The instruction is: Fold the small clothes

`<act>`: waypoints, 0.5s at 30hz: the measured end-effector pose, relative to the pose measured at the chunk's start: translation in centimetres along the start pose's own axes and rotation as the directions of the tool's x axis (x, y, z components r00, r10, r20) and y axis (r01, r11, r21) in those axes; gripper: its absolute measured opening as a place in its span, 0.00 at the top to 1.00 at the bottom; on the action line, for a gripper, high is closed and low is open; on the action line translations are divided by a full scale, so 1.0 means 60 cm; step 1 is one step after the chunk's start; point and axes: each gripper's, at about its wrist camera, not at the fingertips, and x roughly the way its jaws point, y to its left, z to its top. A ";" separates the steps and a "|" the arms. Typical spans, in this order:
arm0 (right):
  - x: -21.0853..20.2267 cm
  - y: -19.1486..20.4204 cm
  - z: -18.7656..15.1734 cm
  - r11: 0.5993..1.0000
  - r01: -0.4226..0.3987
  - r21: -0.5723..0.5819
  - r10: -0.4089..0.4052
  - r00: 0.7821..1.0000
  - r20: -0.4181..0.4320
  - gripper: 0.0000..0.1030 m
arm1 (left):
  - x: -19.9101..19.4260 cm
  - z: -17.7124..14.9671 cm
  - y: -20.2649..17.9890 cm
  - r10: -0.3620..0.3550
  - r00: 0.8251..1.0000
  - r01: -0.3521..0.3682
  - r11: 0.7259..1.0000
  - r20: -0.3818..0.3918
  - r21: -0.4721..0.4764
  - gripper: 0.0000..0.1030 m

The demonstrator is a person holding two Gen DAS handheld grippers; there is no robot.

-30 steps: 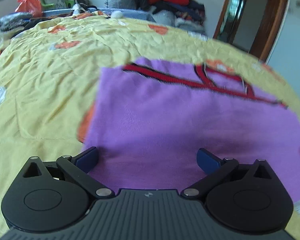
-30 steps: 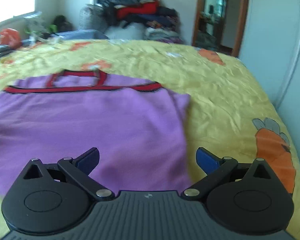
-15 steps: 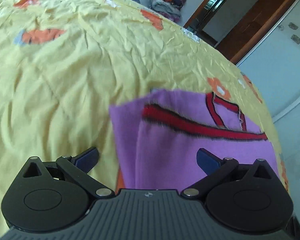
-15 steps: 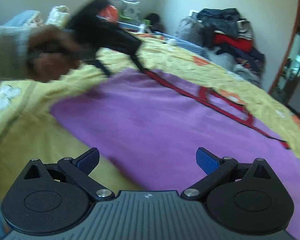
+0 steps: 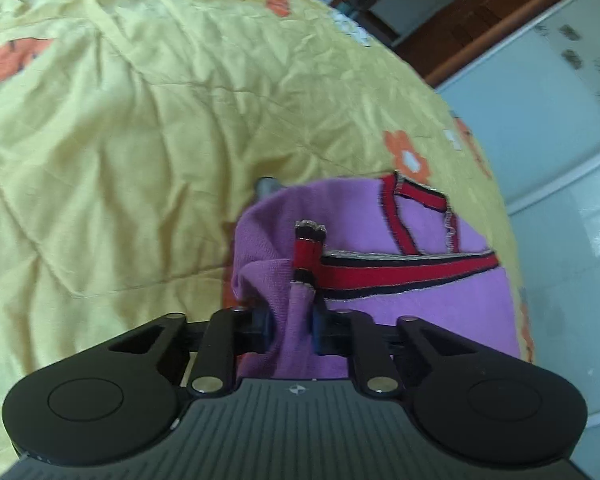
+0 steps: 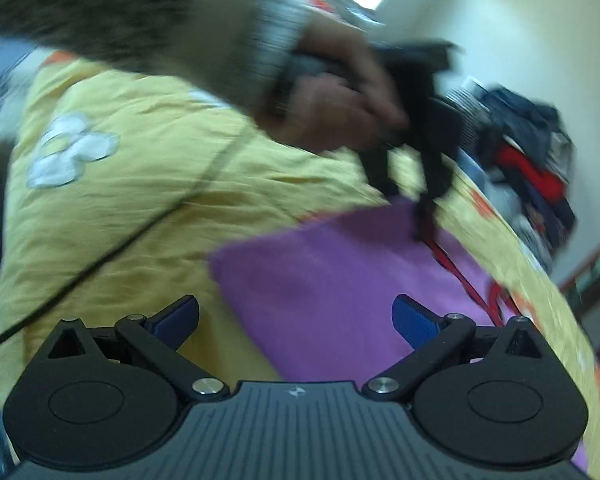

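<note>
A small purple knitted garment with red-and-black striped trim (image 5: 412,296) lies on a wrinkled yellow quilted bedspread printed with orange and white flowers (image 5: 140,128), toward the side of the bed nearest a pale blue-white cabinet door (image 5: 556,128). The left gripper (image 5: 292,326) is closing on one corner of that garment: a bunched fold of purple knit sits squeezed between its black fingers (image 5: 260,326), and the striped end of the trim stands up just beyond them (a short upright stub, frayed at the tip). The rest of the garment spreads flat away from the pinch, its red band running across to the right and a loop of the same trim lying above it.

From the right wrist view, the right gripper (image 6: 296,318) hangs over the near edge of the garment (image 6: 340,272) with its blue-padded fingers (image 6: 414,320) spread wide, nothing between them. Farther back, a hand (image 6: 332,108) in a grey ribbed knit sleeve (image 6: 160,12) grips the black left gripper (image 6: 420,204), whose tips meet the far corner of the purple cloth. This part is motion-blurred. A thin black cable (image 6: 132,236) trails across the bedspread (image 6: 112,208) at the left. A heap of dark and red clothes (image 6: 528,168) is piled against the pale wall behind the bed.
</note>
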 end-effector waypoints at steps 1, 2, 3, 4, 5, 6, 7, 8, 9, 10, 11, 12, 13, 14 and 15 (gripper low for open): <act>0.001 0.013 0.006 0.999 -0.004 -0.040 0.004 1.000 0.004 0.00 | 0.002 -0.001 0.005 -0.006 1.000 0.006 1.000 0.006 -0.017 0.86; 0.005 0.024 0.012 0.997 0.026 -0.076 -0.026 1.000 0.008 0.00 | 0.002 -0.003 0.012 -0.025 1.000 0.026 0.999 0.011 -0.029 0.86; 0.010 0.030 0.020 0.994 0.043 -0.102 -0.043 0.999 0.007 0.12 | 0.002 -0.005 0.018 -0.041 0.999 0.042 0.999 0.020 -0.035 0.88; 0.015 0.029 0.027 0.994 0.032 -0.105 -0.033 0.999 -0.003 0.27 | 0.000 -0.007 0.023 -0.049 0.998 0.050 0.998 0.028 -0.046 0.88; 0.024 0.025 0.035 0.995 0.027 -0.095 -0.031 0.999 -0.035 0.75 | -0.001 -0.009 0.029 -0.065 0.997 0.067 0.996 0.036 -0.060 0.88; 0.036 0.025 0.038 0.993 0.052 -0.104 -0.060 0.995 -0.075 0.91 | -0.002 -0.010 0.034 -0.079 0.996 0.082 0.994 0.043 -0.075 0.88; 0.045 0.026 0.036 0.990 0.077 -0.118 -0.088 0.991 -0.097 0.90 | -0.002 -0.011 0.039 -0.089 0.995 0.093 0.991 0.050 -0.093 0.88; 0.048 0.020 0.033 0.992 0.073 -0.099 -0.082 0.992 -0.095 0.91 | -0.002 -0.012 0.043 -0.098 0.994 0.104 0.988 0.057 -0.110 0.88; 0.045 0.012 0.031 0.996 0.060 -0.070 -0.066 0.994 -0.086 0.91 | -0.003 -0.014 0.048 -0.108 0.992 0.115 0.985 0.064 -0.130 0.88; 0.038 0.009 0.031 0.995 0.074 -0.062 -0.078 0.995 -0.065 0.92 | -0.003 -0.015 0.051 -0.116 0.990 0.126 0.981 0.074 -0.149 0.88; 0.029 0.002 0.031 0.996 0.082 -0.046 -0.084 0.996 -0.044 0.92 | -0.005 -0.017 0.054 -0.124 0.989 0.137 0.977 0.084 -0.166 0.88; 0.020 -0.012 0.034 0.999 0.053 0.009 -0.053 0.998 -0.027 0.92 | -0.006 -0.018 0.054 -0.131 0.987 0.146 0.972 0.094 -0.182 0.89; 0.013 -0.027 0.037 0.998 0.038 0.058 -0.037 0.999 -0.011 0.92 | -0.009 -0.019 0.053 -0.139 0.985 0.157 0.968 0.103 -0.194 0.89; 0.005 -0.040 0.040 0.995 0.044 0.088 -0.045 0.999 0.010 0.92 | -0.013 -0.018 0.048 -0.144 0.983 0.164 0.967 0.113 -0.197 0.89; -0.004 -0.061 0.042 0.988 0.019 0.155 -0.024 0.999 0.030 0.92 | -0.018 -0.017 0.042 -0.147 0.981 0.170 0.964 0.124 -0.206 0.89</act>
